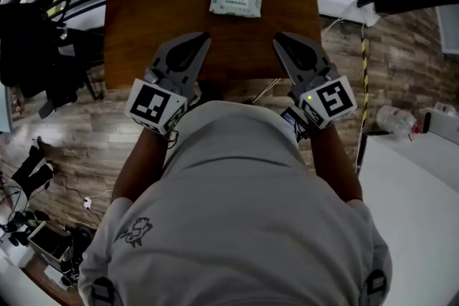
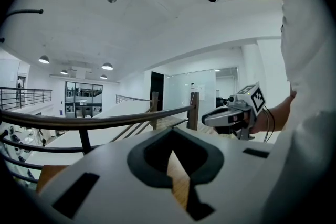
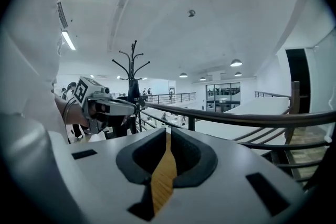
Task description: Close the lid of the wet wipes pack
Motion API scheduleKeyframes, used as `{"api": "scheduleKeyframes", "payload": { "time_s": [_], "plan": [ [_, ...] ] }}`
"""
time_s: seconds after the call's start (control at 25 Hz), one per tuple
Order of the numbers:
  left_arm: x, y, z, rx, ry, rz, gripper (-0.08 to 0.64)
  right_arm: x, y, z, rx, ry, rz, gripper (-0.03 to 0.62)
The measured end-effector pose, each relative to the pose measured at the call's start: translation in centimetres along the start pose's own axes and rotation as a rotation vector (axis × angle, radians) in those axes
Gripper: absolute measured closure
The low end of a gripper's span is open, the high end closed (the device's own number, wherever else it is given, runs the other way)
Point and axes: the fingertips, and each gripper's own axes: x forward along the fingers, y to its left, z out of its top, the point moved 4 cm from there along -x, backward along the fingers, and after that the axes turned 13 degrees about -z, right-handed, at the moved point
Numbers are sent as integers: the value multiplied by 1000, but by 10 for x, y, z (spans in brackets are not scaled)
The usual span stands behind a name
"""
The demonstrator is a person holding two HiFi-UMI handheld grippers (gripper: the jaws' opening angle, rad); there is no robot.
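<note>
Wet wipes pack [image 1: 236,2] is lying flat near the far edge of the worktop [image 1: 143,11], roughly midway along it; its lid is showing too small to read. Over the near edge, the left gripper [image 1: 205,36] and the right gripper [image 1: 277,38] are hovering well apart from it, fingers pinched together and carrying nothing. A slanted push on the lid is likely risking a slide off that far edge. Bare wood is lying open in front and on both sides.

No text can be read; green print is seen on the wet wipes pack [image 1: 236,1] on the table [image 1: 143,25], too small to be made out.
</note>
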Motion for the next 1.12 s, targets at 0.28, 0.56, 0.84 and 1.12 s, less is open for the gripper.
{"api": "scheduleKeyframes", "payload": {
  "time_s": [0.28, 0.56, 0.84, 1.12],
  "plan": [
    [-16, -84, -18, -3, 3, 43, 546, -76, 13, -26, 15, -3, 30, 543],
    [-53, -129, -18, 5, -12, 75, 546, -116, 42, -31, -2, -15, 25, 543],
    [-81, -152, -14, 36, -6, -2, 546, -134, 83, -22, 5, -42, -17, 543],
    [-149, -162, -17, 53, -3, -47, 546, -147, 150, -17, 24, -46, -69, 543]
  ]
}}
